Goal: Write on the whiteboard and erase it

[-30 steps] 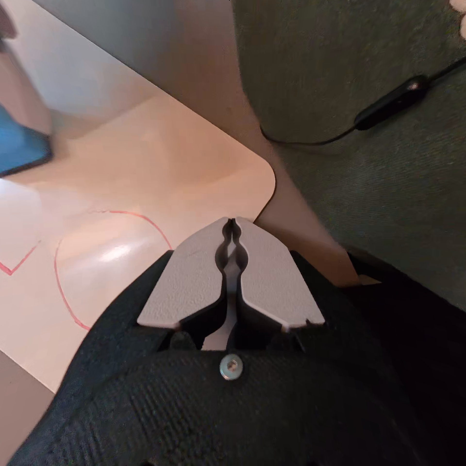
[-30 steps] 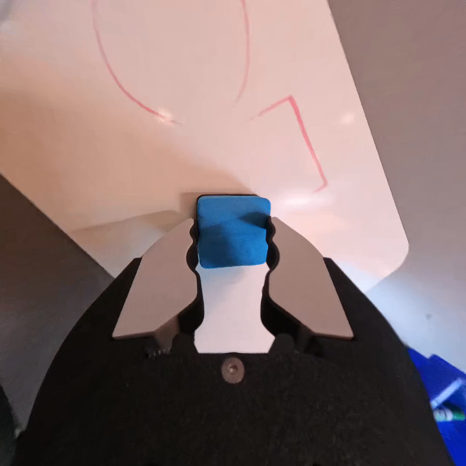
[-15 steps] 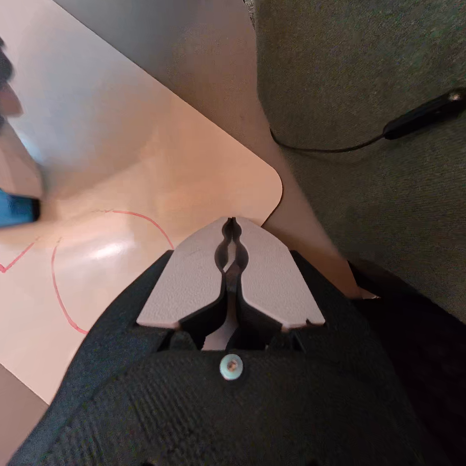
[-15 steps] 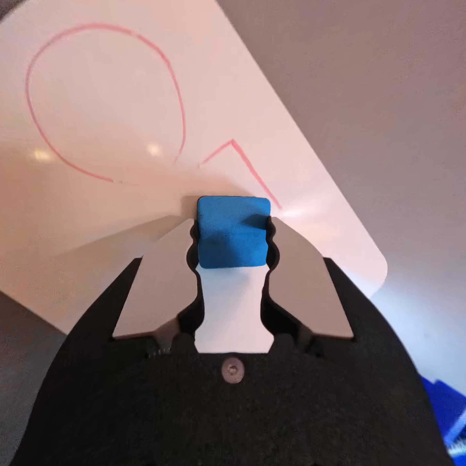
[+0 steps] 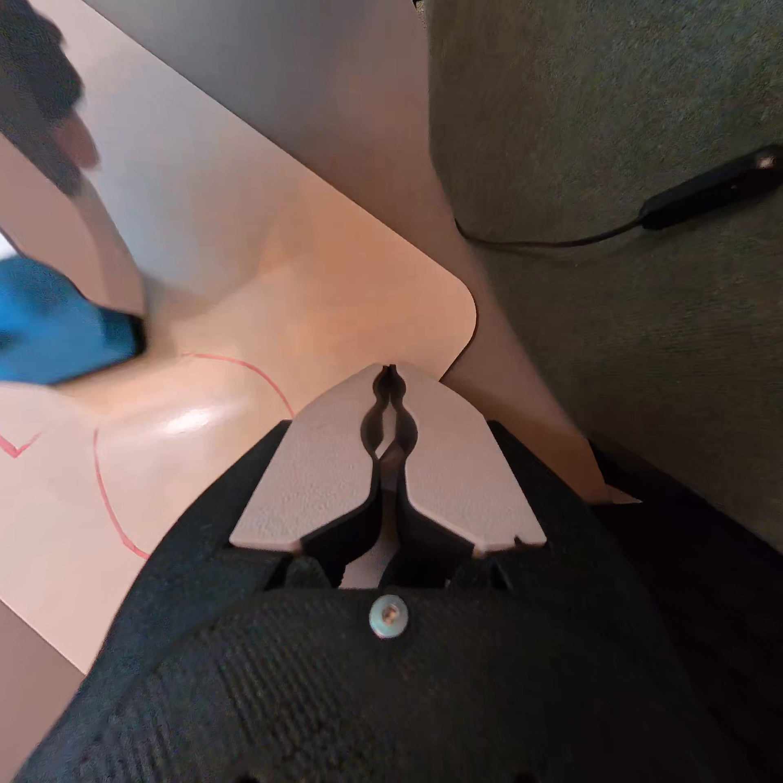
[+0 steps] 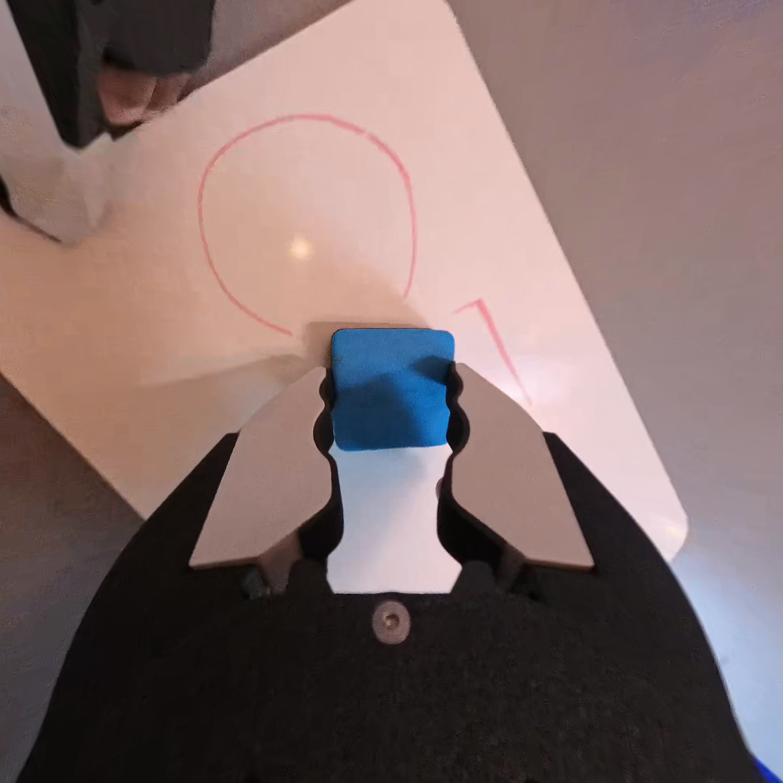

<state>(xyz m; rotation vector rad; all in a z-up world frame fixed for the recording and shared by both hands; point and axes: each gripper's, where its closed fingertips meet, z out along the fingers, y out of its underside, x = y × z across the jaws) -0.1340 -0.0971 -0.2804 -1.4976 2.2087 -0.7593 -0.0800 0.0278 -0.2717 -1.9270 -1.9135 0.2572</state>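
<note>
The right gripper [image 6: 390, 381] is clamped on a blue eraser [image 6: 390, 390], its 2 fingers pressing the block's sides, and the eraser's far edge sits on the whiteboard [image 6: 127, 339] just near of a red loop [image 6: 305, 220]. A red angled stroke [image 6: 495, 339] runs just right of the eraser. The left gripper [image 5: 390, 373] has its fingers pressed together with nothing visible between them, resting over the board's near right corner; whether it actually presses the board down I cannot tell. The board lies flat on a grey table [image 6: 635, 169], and a black cable [image 5: 551, 241] lies on dark green fabric [image 5: 635, 381] beyond.

The step in hand looks like erasing. To do it well, keep the eraser's face flat on the board, push it far across the loop in overlapping passes, then sweep right over the angled stroke. Firm, even pressure matters, and the left gripper should steady the board so it does not slide.
</note>
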